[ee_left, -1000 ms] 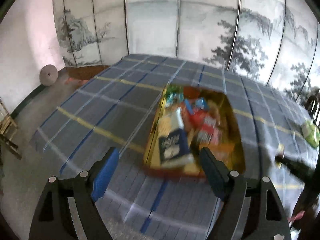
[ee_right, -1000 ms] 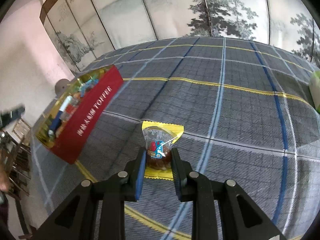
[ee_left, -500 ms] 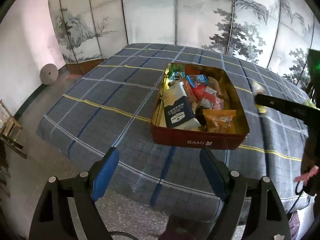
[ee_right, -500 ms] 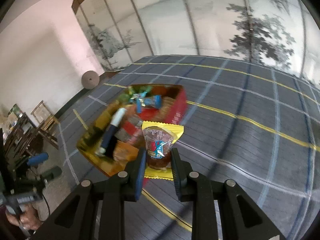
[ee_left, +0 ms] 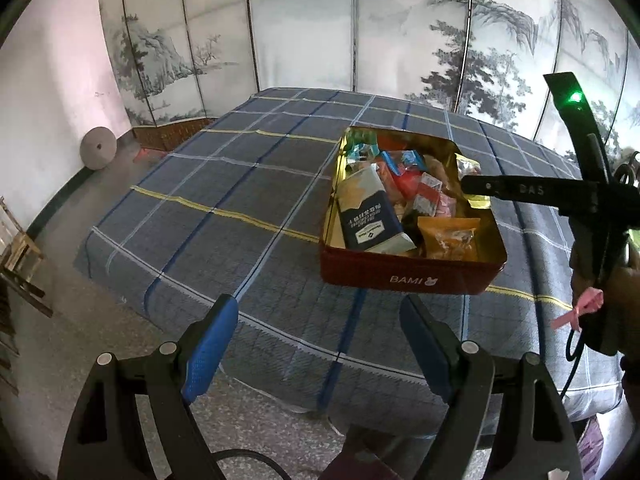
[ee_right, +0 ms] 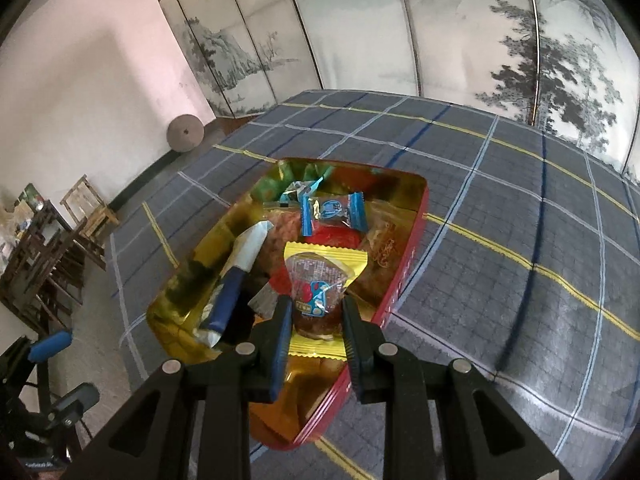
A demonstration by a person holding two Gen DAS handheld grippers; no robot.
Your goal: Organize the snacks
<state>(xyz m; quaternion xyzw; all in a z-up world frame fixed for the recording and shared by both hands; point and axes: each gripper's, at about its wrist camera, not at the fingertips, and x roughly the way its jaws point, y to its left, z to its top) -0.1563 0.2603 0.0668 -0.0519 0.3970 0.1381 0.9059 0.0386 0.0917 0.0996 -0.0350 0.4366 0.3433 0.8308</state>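
Heaped wrappers filling red rectangular tin (ee_right: 404,264), little bare gold floor at its left wall; wide open plaid blue-grey cloth (ee_left: 224,184) left of tin; painted folding screen (ee_left: 360,36) closing the far side.

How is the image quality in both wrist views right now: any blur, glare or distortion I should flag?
Left wrist view: sharp; fisheye bends the painted folding screen; the red snack tin's gold lining glares. Right wrist view: yellow-wrapped snack in the shut right gripper is sharp; the plaid cloth at right smears slightly.
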